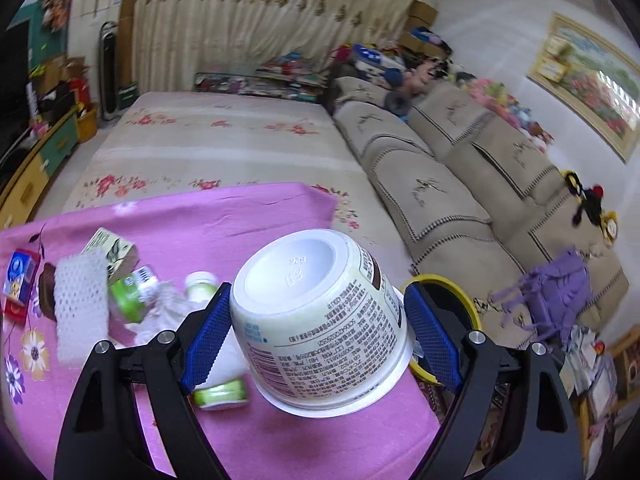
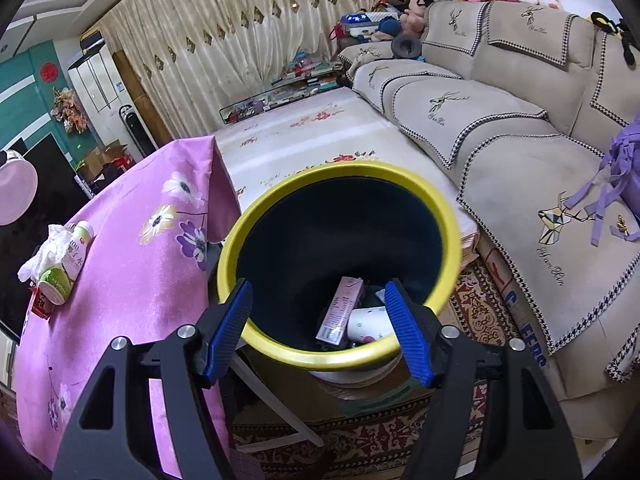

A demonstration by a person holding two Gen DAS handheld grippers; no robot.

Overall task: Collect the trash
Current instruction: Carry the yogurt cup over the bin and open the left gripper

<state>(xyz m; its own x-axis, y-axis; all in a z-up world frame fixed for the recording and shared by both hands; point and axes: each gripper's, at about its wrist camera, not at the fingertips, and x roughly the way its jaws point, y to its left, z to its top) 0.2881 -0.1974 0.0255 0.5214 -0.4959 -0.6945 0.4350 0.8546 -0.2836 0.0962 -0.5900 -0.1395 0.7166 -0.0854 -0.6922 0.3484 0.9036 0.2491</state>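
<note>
My left gripper (image 1: 318, 290) is shut on a white plastic tub (image 1: 304, 264) with printed text. The tub is upside down and tilted, lifted above the pink flowered tablecloth (image 1: 260, 216). Left on the cloth are a white foam net (image 1: 80, 300), a green carton (image 1: 112, 248), crumpled tissue (image 1: 160, 312) and a white-green bottle (image 1: 220, 392). My right gripper (image 2: 318, 285) is open and holds nothing, just above the near rim of the yellow-rimmed bin (image 2: 344, 170). Inside the bin lie a pink carton (image 2: 340, 308) and a white cup (image 2: 368, 324). The bin's rim (image 1: 452, 288) shows behind the tub.
A beige sofa (image 2: 500, 128) runs along the right with a purple bag (image 2: 624, 160) on it. Behind the bin is a low surface under a floral cover (image 2: 304, 128). A patterned rug (image 2: 480, 312) lies under the bin. A bottle (image 2: 68, 260) and tissue (image 2: 48, 248) sit at the table's left.
</note>
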